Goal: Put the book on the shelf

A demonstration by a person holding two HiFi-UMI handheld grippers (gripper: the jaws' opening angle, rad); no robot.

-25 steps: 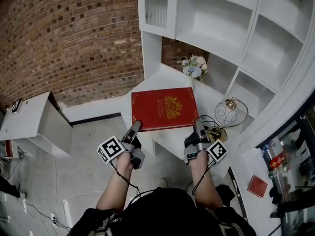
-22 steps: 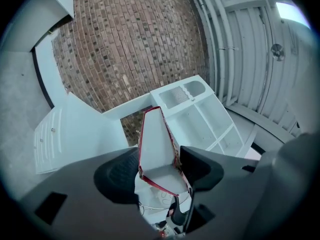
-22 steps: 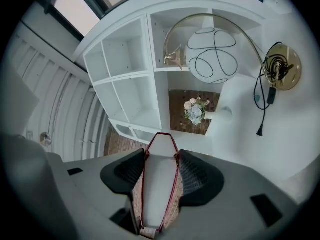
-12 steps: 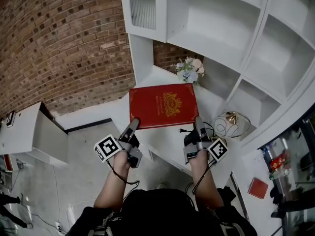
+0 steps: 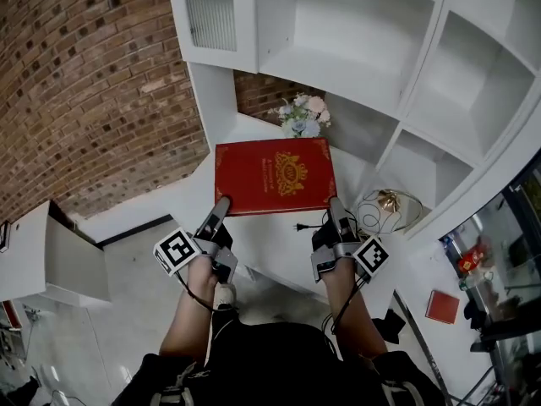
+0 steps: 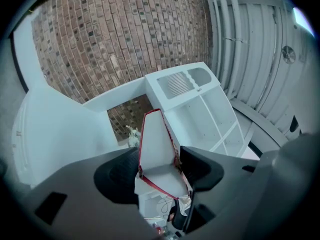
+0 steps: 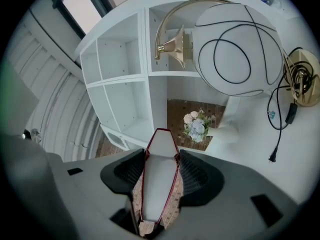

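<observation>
A large red book (image 5: 272, 175) with a gold emblem is held up flat in the air in front of the white shelf unit (image 5: 355, 49). My left gripper (image 5: 221, 207) is shut on its near left corner, and my right gripper (image 5: 335, 209) is shut on its near right corner. In the left gripper view the book (image 6: 156, 151) shows edge-on, its white page block clamped between the dark pads. The right gripper view shows the book (image 7: 159, 179) pinched the same way, pointing toward the shelf compartments (image 7: 122, 89).
A small bouquet (image 5: 299, 115) stands on the white counter (image 5: 279, 252) just beyond the book. A white globe lamp with a brass arm (image 5: 385, 207) and its black cord (image 5: 306, 226) sit at the right. Brick wall (image 5: 84, 83) lies to the left, a white cabinet (image 5: 51, 256) low left.
Both grippers have lifted the book up and forward, off the counter and closer to the shelf openings. The view has shifted with them; the bouquet is now right behind the book's far edge.
</observation>
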